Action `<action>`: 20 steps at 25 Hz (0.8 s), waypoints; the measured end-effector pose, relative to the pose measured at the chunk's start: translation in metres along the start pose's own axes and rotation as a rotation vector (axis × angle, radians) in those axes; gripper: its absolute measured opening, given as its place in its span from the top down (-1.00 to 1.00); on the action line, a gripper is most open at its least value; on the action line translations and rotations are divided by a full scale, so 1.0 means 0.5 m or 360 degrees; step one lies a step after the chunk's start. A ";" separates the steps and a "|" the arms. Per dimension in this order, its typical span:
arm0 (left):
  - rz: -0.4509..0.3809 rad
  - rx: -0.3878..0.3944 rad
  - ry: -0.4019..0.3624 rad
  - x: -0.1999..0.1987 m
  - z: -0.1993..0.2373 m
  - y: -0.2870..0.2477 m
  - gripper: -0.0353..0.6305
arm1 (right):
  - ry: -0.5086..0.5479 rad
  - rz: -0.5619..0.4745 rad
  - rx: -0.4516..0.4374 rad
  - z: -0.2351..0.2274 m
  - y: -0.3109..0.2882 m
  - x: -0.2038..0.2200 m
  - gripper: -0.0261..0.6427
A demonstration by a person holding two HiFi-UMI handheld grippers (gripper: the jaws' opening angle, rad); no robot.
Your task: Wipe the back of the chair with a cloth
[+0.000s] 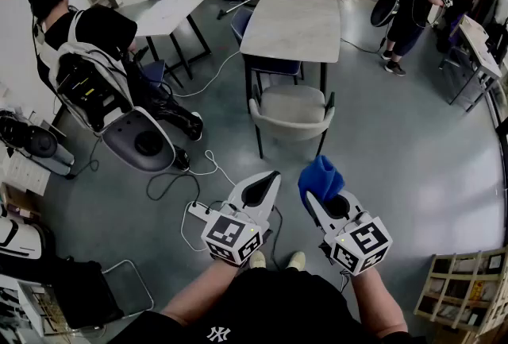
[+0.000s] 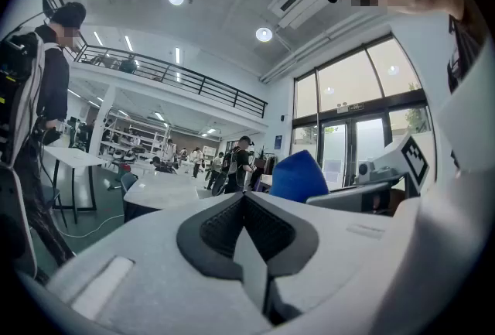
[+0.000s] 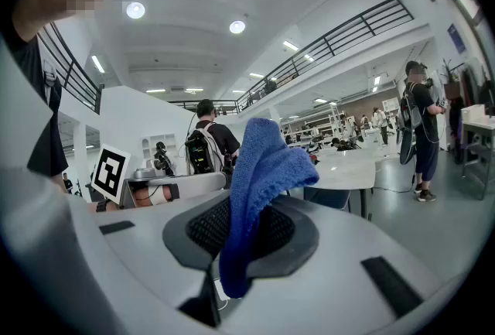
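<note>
Grey floor [image 1: 397, 175], chair [image 1: 291, 114] at a table [image 1: 292, 21], white cable [image 1: 208, 164] (loosely looped) beside a power strip [image 1: 198, 213]

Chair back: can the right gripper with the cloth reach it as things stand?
Probably yes, with a step forward: only bare floor lies between the right gripper, shut on the blue cloth, and the chair back facing it.

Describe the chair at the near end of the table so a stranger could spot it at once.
Find the big pale table in the middle of the floor. At its near end stands the chair, pulled clear, its curved back toward the camera. Its pale grey shell sets it apart from the blue chair tucked at the table's left edge.
</note>
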State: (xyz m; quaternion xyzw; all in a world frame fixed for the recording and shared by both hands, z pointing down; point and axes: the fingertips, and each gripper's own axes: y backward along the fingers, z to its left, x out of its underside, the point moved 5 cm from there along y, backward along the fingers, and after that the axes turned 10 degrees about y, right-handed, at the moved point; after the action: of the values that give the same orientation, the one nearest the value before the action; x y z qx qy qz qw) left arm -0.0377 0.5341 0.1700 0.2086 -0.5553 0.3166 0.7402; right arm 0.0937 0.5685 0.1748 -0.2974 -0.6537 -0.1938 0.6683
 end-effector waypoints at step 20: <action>-0.0048 0.0011 -0.0032 -0.021 -0.002 -0.028 0.87 | -0.0141 -0.0048 -0.0014 -0.044 0.022 0.010 0.71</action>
State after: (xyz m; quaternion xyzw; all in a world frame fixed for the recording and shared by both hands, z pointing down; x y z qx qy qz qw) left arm -0.0292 0.5223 0.1604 0.2226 -0.5583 0.3052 0.7387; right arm 0.1178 0.5633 0.1789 -0.2988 -0.6861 -0.1933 0.6344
